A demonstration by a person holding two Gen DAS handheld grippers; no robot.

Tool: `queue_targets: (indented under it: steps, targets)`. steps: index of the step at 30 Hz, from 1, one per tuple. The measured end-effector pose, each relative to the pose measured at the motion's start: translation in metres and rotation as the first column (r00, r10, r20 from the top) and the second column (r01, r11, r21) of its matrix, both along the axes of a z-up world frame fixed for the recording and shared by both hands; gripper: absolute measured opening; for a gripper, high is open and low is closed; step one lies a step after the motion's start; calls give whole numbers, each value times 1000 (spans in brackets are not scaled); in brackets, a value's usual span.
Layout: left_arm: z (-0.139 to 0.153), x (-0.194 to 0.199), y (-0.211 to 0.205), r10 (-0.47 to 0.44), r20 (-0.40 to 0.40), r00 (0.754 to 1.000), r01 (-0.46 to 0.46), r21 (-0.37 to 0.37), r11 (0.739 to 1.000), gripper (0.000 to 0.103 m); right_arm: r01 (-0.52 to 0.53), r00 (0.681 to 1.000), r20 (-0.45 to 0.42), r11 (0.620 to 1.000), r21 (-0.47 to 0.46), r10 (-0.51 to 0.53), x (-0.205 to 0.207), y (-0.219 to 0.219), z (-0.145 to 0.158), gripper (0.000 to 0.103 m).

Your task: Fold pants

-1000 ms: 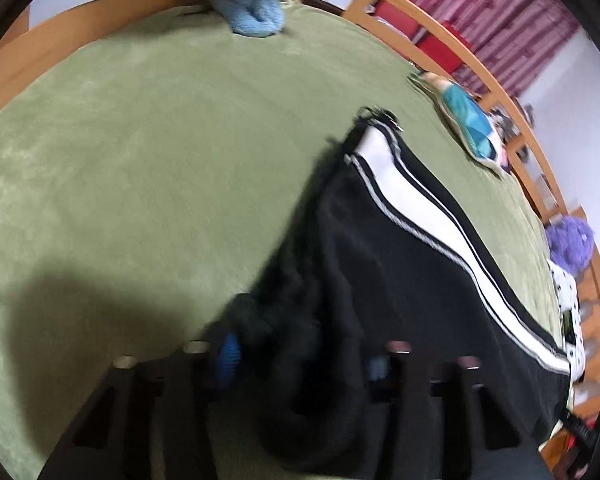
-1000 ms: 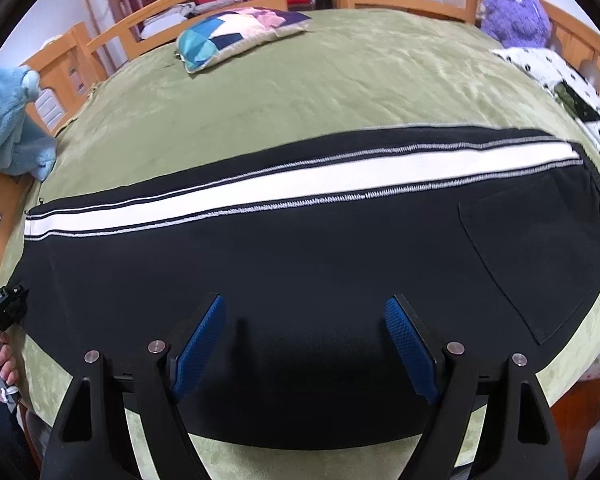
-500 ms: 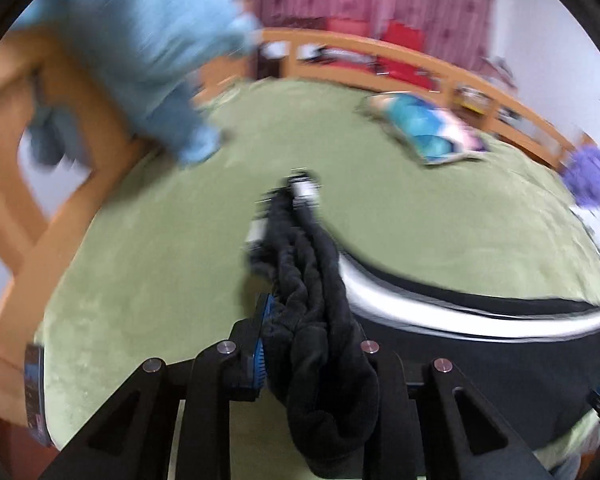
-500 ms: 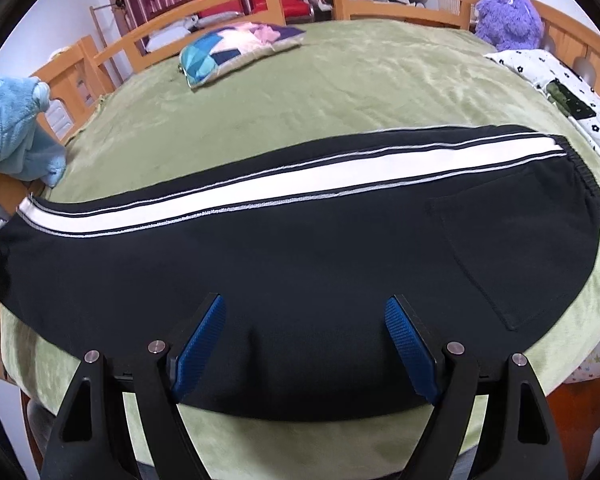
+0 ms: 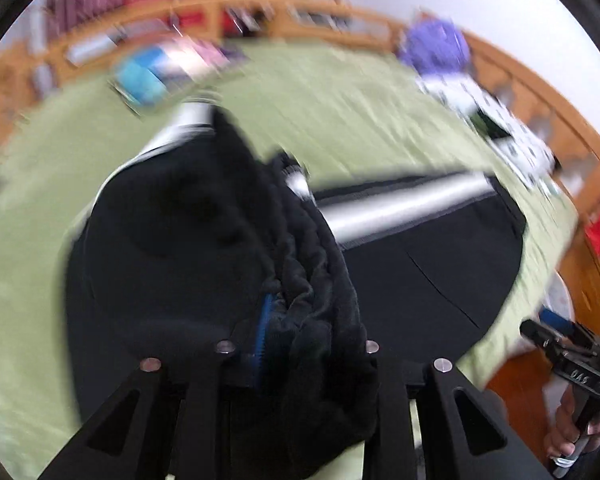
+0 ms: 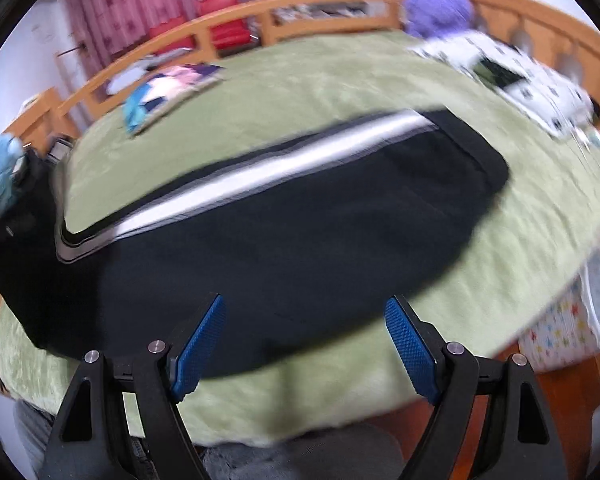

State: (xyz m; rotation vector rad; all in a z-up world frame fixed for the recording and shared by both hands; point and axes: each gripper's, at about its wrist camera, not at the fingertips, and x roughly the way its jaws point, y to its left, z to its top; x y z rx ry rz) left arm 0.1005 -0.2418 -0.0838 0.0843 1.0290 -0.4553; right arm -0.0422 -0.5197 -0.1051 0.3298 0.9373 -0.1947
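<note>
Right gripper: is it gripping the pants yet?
No, the right gripper hangs open above the black pants, its blue pads apart with nothing between them.

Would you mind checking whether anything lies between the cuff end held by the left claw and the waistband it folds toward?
Nothing visible: the left claw grips the bunched cuff end, and only flat black pants lie before the waistband.

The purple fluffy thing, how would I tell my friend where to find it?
Start at the big bed with the green blanket and the wooden rail around it. Follow the rail to the far right corner, just past the white spotted cloth. There sits the purple toy, the only fuzzy purple thing; the black pants lie flat mid-bed.
</note>
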Motion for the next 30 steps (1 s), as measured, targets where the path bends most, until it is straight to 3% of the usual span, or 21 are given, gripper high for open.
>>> queue_targets:
  steps: [2,4,7,12,16,18,20,24,27,28,29,30]
  targets:
    - [-26,-5,-20,-40,-109,993,45,45,998,30,12,1000,10,999,30,-12,-8,-12,-3,82]
    - [-34,-13,-23,-54,-124,991,62,61,996,36,9,1000,7,999,34,-9,-9,-18,-6,82]
    - [-14,-26,-5,-79,-89,993,80,-3,997,74,-12,1000,10,999,50,12,-3,-15,-12,82]
    - [29,-38,56,23,76,997,-24,4,1000,77,-105,994,39,988,115,101,23,13,-14,82]
    - [37,-37,122,182,154,971,-194,63,979,77,-215,975,95,962,170,202,55,58,-10,82]
    - [35,-39,155,246,153,957,-257,50,965,77,-261,964,103,947,190,245,68,83,-12,75]
    - [31,-40,187,311,128,942,-318,39,947,77,-301,953,94,931,206,287,77,106,-13,56]
    - [19,-43,228,388,58,920,-388,0,921,76,-410,912,84,888,209,402,85,158,-16,54]
    - [10,-43,238,383,19,923,-383,-22,924,76,-430,901,17,890,149,433,89,189,-28,53]
    - [8,-43,240,375,16,927,-374,-24,927,76,-424,904,-15,899,113,428,91,196,-33,43]
    - [7,-43,240,363,18,932,-363,-25,932,76,-416,908,-37,908,52,418,91,203,-34,20]
    - [6,-44,240,352,24,936,-352,-27,936,76,-422,906,-42,907,-19,421,90,209,-32,13]
